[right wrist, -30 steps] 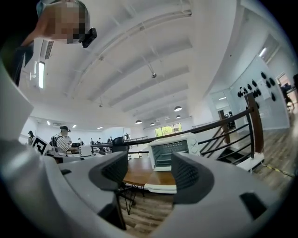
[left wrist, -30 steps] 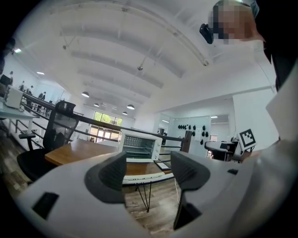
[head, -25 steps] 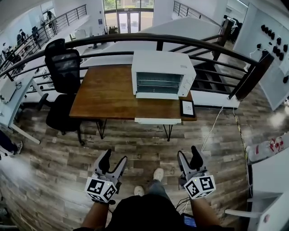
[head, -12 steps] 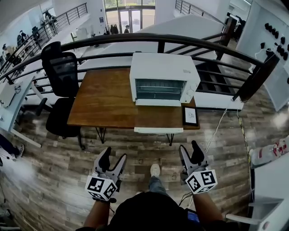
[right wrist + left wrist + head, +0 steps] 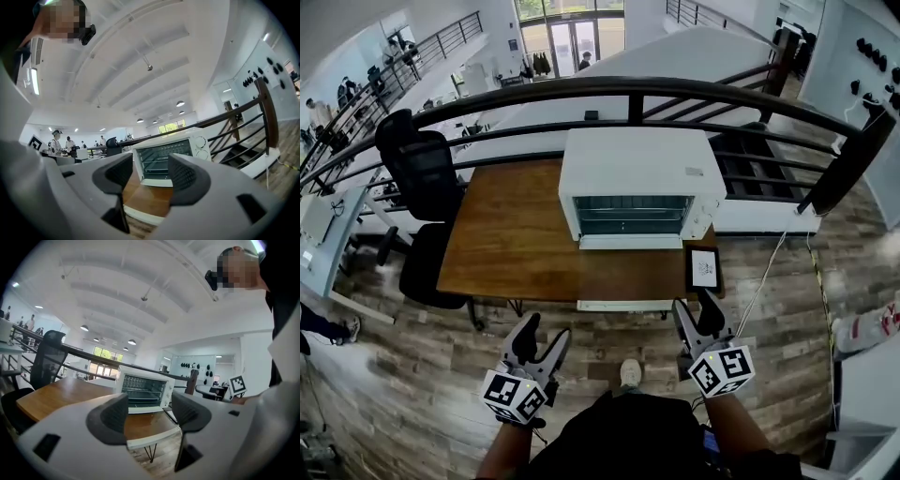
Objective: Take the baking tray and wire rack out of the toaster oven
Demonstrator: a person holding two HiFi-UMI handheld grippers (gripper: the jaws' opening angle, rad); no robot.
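Floorboards of grey-brown wood [image 5: 412,394] spread under me, and a black metal railing [image 5: 487,94] curves behind the brown wooden table [image 5: 511,234] that I am facing. A black mesh-backed office chair [image 5: 422,178] stands at the table's left end. The boxy white toaster oven [image 5: 637,164] sits on the right half of the table, back near the railing, with its glass door shut. Through the glass I can see the thin bars of the wire rack [image 5: 630,217] inside (I cannot make out the baking tray from here).

Both my tools hang over the floor, short of the table's front edge. My left gripper [image 5: 546,328] points at the oven with its jaws spread and nothing between them. My right gripper [image 5: 695,304] has just been narrowing its jaws a little, but they stand apart and empty, with the oven framed in the gap. A small black-framed white card [image 5: 704,267] lies flat on the table's front right corner, just beside the oven.
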